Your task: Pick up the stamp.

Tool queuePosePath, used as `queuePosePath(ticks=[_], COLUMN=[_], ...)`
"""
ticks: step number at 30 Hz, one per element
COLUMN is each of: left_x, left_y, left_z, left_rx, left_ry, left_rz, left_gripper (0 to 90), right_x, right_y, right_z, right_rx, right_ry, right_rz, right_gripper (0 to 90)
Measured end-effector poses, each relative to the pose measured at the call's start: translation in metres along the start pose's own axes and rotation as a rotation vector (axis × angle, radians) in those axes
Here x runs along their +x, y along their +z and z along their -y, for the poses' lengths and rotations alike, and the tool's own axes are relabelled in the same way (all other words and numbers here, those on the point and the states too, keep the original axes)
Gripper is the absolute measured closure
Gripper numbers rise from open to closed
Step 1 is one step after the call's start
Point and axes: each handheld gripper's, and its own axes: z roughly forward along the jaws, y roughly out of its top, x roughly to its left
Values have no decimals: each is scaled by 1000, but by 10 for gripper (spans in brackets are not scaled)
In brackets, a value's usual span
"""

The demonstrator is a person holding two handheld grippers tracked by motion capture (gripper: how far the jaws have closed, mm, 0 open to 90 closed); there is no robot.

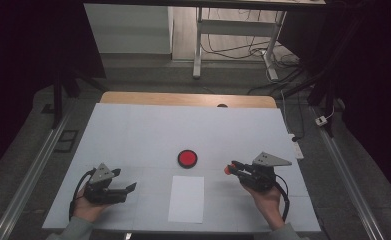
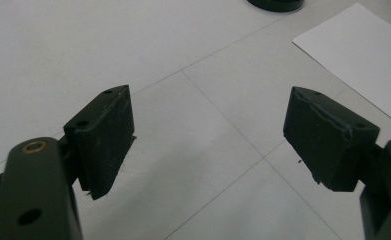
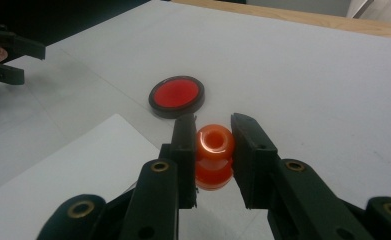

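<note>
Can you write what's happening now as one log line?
right gripper: shut on orange stamp | left gripper: open | red pad: beside paper

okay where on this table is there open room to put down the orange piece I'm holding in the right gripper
The right gripper holds the orange piece. Widest bare stretch: the far half of the table, beyond the red disc. Also free is the strip between the left gripper and the white sheet. Tightest spot is the middle, where disc and sheet lie close together.
</note>
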Motion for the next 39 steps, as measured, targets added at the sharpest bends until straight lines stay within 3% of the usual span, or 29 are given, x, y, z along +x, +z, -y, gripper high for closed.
queuePosePath(ticks=[13, 31, 39], left_x=[-1, -3, -3], left_y=[1, 3, 4], left_z=[-1, -1, -1], left_rx=[1, 11, 14], left_ry=[3, 10, 14], left_rz=[0, -1, -1], left_gripper=[210, 210, 216], right_x=[14, 37, 42], right_y=[9, 31, 37], right_z=[-3, -5, -5], right_rx=[-13, -17, -17], right_ry=[-14, -66, -67], right_rz=[-20, -94, -120], right_gripper=[719, 719, 718])
